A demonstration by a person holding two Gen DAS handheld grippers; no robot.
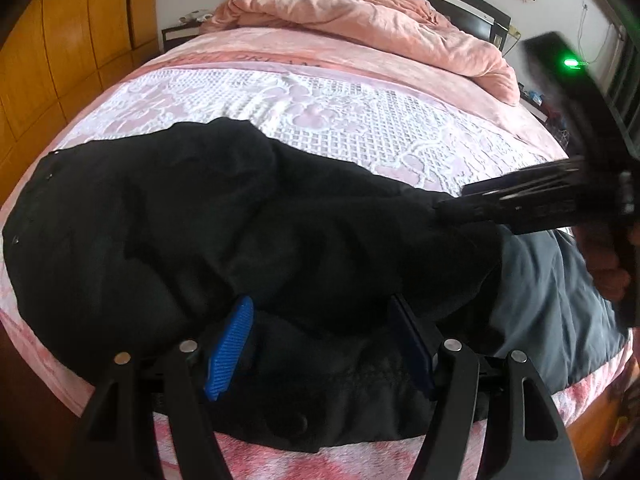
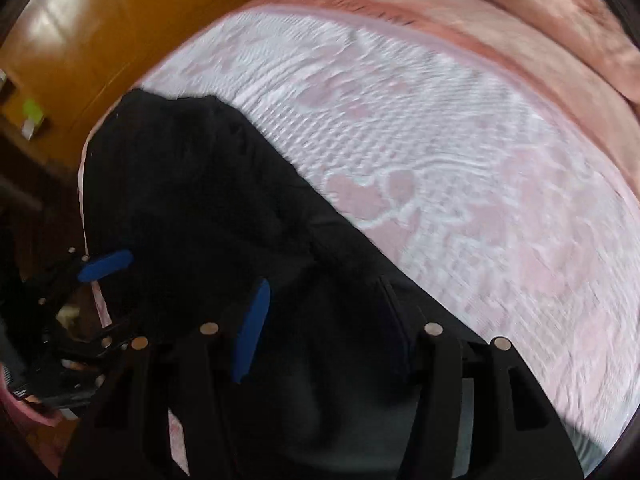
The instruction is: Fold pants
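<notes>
The black fabric pants (image 1: 208, 232) lie bunched on the bed's pink-and-white patterned blanket (image 1: 360, 120), near the edge closest to the person, with a rumpled salmon-pink quilt (image 1: 380, 28) well beyond them by the headboard. Their long axis runs across the left wrist view, from a rounded, studded end at the left toward a narrowed end at the right, where they overlap a grey cloth (image 1: 560, 288).

The left hand-held gripper (image 1: 320, 336) stands directly over the near edge of the pants, its 2 blue pads spread wide with black fabric between them but not pinched – it holds nothing at this moment. The right hand-held gripper (image 2: 320, 328) is blurred in its own view; its jaws stand about half apart over dark cloth, and whether the pads press on it cannot be told. In the left view it appears at the right (image 1: 488, 204), at the narrowed end.

So the left one is nearer the bulk, the right one nearer the tapered end – a lengthwise fold would likely need that end carried toward the studded end.
</notes>
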